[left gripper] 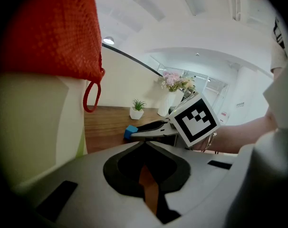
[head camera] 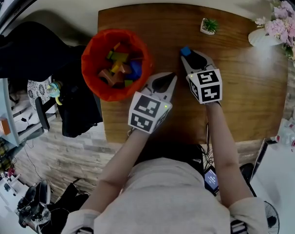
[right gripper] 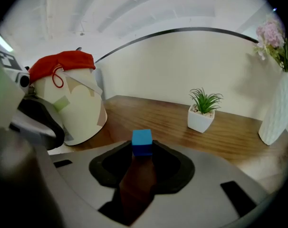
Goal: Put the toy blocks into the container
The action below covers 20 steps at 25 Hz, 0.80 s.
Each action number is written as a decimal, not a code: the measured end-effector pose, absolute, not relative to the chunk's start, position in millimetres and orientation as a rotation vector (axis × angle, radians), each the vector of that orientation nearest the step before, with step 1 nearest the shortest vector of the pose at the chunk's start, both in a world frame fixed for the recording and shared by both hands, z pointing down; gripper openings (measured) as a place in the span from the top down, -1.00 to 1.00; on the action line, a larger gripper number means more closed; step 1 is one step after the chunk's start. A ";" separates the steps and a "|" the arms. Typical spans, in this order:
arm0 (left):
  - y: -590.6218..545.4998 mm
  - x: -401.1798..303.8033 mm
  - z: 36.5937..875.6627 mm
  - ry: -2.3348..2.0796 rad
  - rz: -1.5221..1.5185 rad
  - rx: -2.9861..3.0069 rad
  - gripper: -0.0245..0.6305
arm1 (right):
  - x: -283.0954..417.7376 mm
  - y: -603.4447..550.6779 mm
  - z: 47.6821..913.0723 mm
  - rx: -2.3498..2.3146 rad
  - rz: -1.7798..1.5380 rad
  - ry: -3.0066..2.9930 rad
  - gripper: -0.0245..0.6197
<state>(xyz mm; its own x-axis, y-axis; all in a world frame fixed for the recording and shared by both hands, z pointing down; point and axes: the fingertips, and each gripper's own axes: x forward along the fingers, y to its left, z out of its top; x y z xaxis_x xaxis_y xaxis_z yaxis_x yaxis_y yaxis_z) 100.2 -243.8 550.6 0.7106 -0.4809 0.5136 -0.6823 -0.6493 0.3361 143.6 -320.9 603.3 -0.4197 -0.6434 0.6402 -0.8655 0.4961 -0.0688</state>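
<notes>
The right gripper (right gripper: 142, 149) is clamped on a small blue cube block (right gripper: 142, 140), holding it only at the very tips of its jaws, low over the brown wooden desk (head camera: 235, 96). The block is to the right of the cream container with the orange-red mesh rim (head camera: 91, 48) and apart from it. That container already holds a pile of coloured toy blocks (head camera: 119, 66). The left gripper (head camera: 173, 76) has its jaws together with nothing in them. It sits between the container and the right gripper, just beside the rim.

The step in hand looks like the carry. Done well, it probably means lifting the block above the height of the container's rim first, then passing over the left gripper rather than into it. The block should be let go only once it is over the container's mouth. With so shallow a hold, a steady, level carry seems wise.
</notes>
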 end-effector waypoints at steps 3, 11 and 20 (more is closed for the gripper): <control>-243.4 99.0 546.1 -0.889 0.519 2.406 0.89 | 142.9 -316.5 592.9 1.255 0.531 -2.213 0.48; -237.7 94.8 532.2 -0.909 0.479 2.428 0.89 | 143.8 -287.6 568.7 1.284 0.574 -2.264 0.48; -226.9 82.4 509.9 -0.925 0.437 2.453 0.89 | 125.8 -258.2 528.2 1.281 0.560 -2.360 0.48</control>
<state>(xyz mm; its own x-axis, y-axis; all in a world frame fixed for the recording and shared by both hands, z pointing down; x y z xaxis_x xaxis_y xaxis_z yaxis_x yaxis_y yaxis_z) 82.4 -226.9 509.9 0.7206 -0.5291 0.4482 -0.6822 -0.6567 0.3216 125.8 -258.2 528.2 -0.5024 -0.6928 0.5173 -0.8514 0.5006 -0.1564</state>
